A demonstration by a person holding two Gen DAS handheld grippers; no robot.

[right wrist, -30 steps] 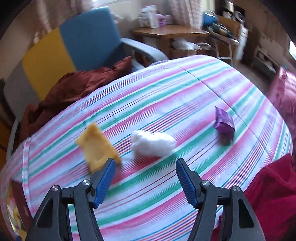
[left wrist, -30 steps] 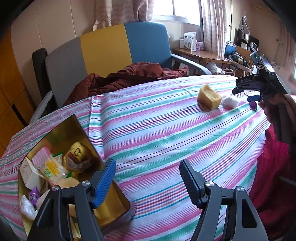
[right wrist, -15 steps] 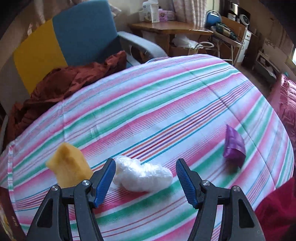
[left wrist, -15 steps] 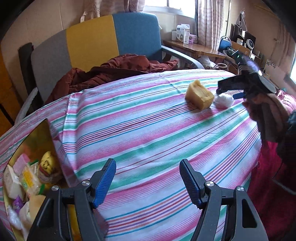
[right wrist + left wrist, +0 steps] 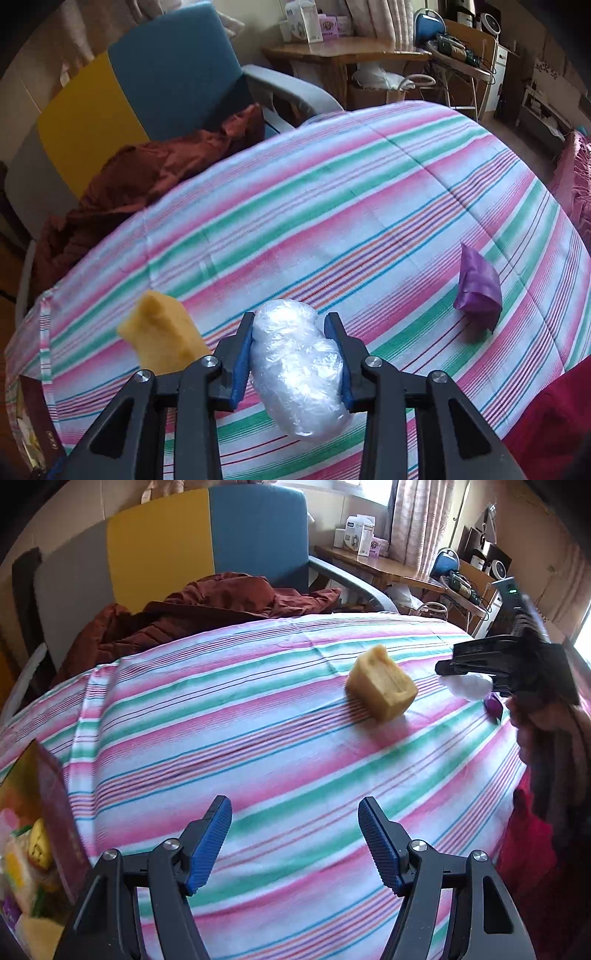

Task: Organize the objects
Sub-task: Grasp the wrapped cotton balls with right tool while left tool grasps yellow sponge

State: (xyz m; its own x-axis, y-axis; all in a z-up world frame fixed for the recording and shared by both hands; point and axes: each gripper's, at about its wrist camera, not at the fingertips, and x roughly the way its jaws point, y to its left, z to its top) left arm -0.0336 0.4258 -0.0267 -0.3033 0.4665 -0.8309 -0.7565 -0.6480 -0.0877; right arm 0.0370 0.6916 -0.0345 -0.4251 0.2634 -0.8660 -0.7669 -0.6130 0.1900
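Observation:
My right gripper [image 5: 290,321] is closing its jaws, and the blue pads press both sides of a white plastic-wrapped bundle [image 5: 295,369] on the striped tablecloth [image 5: 332,206]. A yellow sponge block [image 5: 162,332] stands just left of it, and a purple packet [image 5: 478,288] lies to the right. In the left wrist view the right gripper [image 5: 454,672] is at the far right on the bundle [image 5: 469,688], beside the sponge block [image 5: 382,685]. My left gripper [image 5: 295,808] hangs open over bare cloth with nothing between its fingers. An open box [image 5: 55,812] holding several small items sits at the left edge.
A grey, yellow and blue chair [image 5: 207,542] with a brown jacket [image 5: 207,605] stands behind the table. A wooden side table [image 5: 343,55] with boxes is at the back right. Red fabric [image 5: 528,834] hangs by the table's right edge.
The right gripper moved up to the white bundle and its jaws closed around it. The left gripper swung right, so the box slid to the view's left edge and the sponge came nearer.

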